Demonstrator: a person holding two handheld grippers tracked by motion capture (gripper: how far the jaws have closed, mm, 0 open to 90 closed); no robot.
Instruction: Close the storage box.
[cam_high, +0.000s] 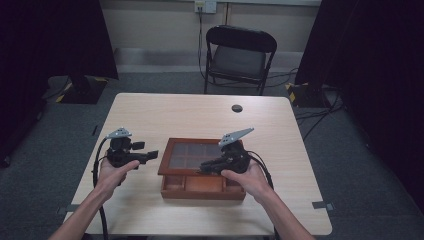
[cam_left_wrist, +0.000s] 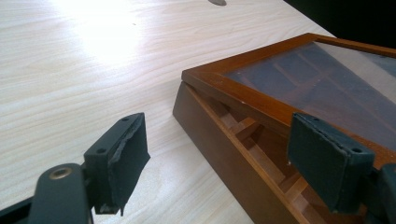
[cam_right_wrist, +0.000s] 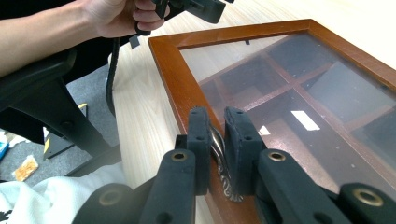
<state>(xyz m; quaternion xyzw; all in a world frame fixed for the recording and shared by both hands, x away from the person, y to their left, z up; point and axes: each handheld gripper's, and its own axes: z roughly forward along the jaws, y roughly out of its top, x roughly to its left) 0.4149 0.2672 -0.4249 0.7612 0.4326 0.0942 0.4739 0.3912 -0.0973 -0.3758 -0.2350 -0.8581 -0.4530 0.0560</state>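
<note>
Brown wood and glass make up the box (cam_high: 202, 170), which sits on the counter (cam_high: 150, 115) toward the person's edge, its lid (cam_right_wrist: 299, 84) raised a little at the front so the compartments show under it. The right gripper (cam_right_wrist: 218, 140) is clenched on the small metal handle (cam_right_wrist: 219, 154) at the lid's front edge. The left gripper (cam_left_wrist: 224, 154) hangs released just left of the box, jaws spread, one pad (cam_left_wrist: 133, 156) over the counter and the other in front of the box's gap, touching nothing.

The handle is thin and smooth; it is likely to slip out of the pads if the lift turns faster than the hinge, and the glazed lid would drop. With nothing bracing the box, a pull toward the person could drag or tip it instead of opening it.
</note>
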